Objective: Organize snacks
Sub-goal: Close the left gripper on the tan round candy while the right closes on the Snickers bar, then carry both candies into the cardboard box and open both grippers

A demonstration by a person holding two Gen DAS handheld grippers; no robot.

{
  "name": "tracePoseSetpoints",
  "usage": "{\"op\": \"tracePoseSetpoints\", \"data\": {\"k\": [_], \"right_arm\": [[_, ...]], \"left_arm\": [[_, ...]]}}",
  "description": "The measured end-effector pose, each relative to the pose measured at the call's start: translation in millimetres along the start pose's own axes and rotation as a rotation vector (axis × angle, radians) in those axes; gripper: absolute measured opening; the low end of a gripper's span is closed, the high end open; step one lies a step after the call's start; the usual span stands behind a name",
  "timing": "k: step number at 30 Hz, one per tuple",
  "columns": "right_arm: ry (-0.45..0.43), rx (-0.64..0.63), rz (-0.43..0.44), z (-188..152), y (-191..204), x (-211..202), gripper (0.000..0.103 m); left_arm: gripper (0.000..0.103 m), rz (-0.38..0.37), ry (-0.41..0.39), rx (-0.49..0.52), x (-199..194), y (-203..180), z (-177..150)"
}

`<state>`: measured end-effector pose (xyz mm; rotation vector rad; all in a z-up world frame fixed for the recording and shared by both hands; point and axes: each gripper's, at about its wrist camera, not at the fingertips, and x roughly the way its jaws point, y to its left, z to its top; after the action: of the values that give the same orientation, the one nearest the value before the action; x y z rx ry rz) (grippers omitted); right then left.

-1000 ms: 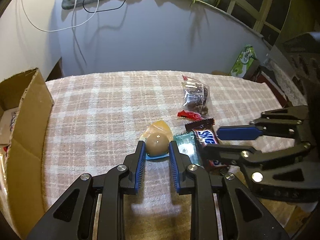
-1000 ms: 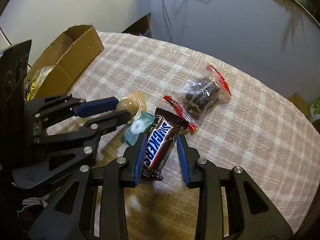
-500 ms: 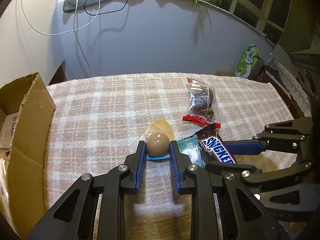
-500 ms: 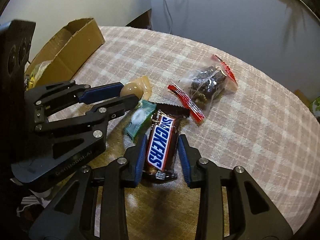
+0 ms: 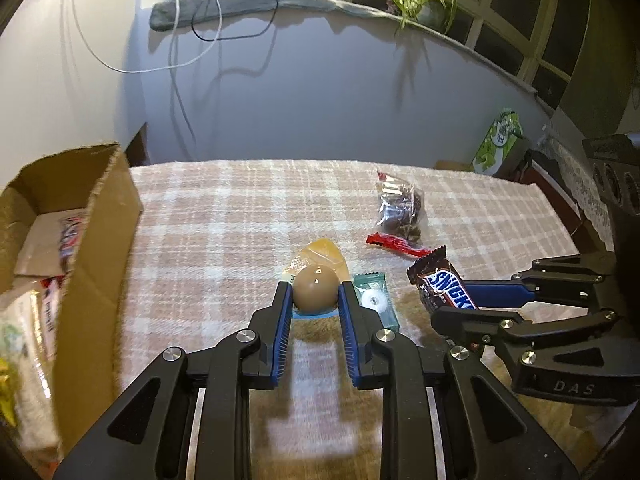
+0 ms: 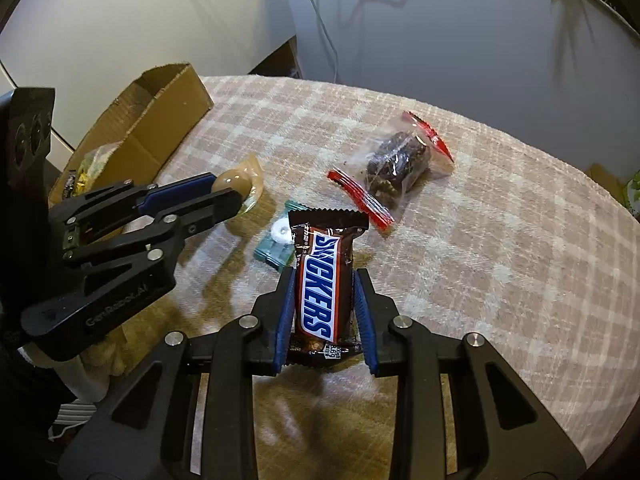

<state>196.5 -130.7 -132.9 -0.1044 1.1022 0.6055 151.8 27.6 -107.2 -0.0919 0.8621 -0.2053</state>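
Note:
My left gripper [image 5: 314, 296] is shut on a round tan jelly snack [image 5: 315, 289] in a clear wrapper; it also shows in the right wrist view [image 6: 230, 184]. My right gripper [image 6: 322, 284] is shut on a Snickers bar [image 6: 322, 276] and holds it lifted off the cloth; the bar also shows in the left wrist view [image 5: 442, 290]. A teal wrapped mint [image 5: 376, 304] lies on the cloth between the two grippers. A clear bag of dark snacks [image 6: 396, 164] with red edges lies farther back.
An open cardboard box [image 5: 76, 232] holding several snack packs stands at the table's left edge; it also shows in the right wrist view [image 6: 152, 112]. A checked cloth [image 5: 224, 216] covers the table. A green tissue pack [image 5: 498, 140] sits beyond the far right corner.
The right gripper has closed on the Snickers bar and lifted it off the cloth. The left gripper, shut on the jelly snack, has risen slightly and the box is nearer in its view.

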Motion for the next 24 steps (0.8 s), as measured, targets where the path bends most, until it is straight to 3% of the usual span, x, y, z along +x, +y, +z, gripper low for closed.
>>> {"op": "tracePoseSetpoints", "data": {"k": [13, 24], "right_arm": [[-0.074, -0.041, 0.027, 9, 40, -28, 0.030], [-0.120, -0.097, 0.054, 36, 86, -31, 0.030]], "left_arm": [[0.022, 0.035, -0.117, -0.034, -66, 13, -4], [0.022, 0.087, -0.172, -0.055, -98, 41, -4]]}}
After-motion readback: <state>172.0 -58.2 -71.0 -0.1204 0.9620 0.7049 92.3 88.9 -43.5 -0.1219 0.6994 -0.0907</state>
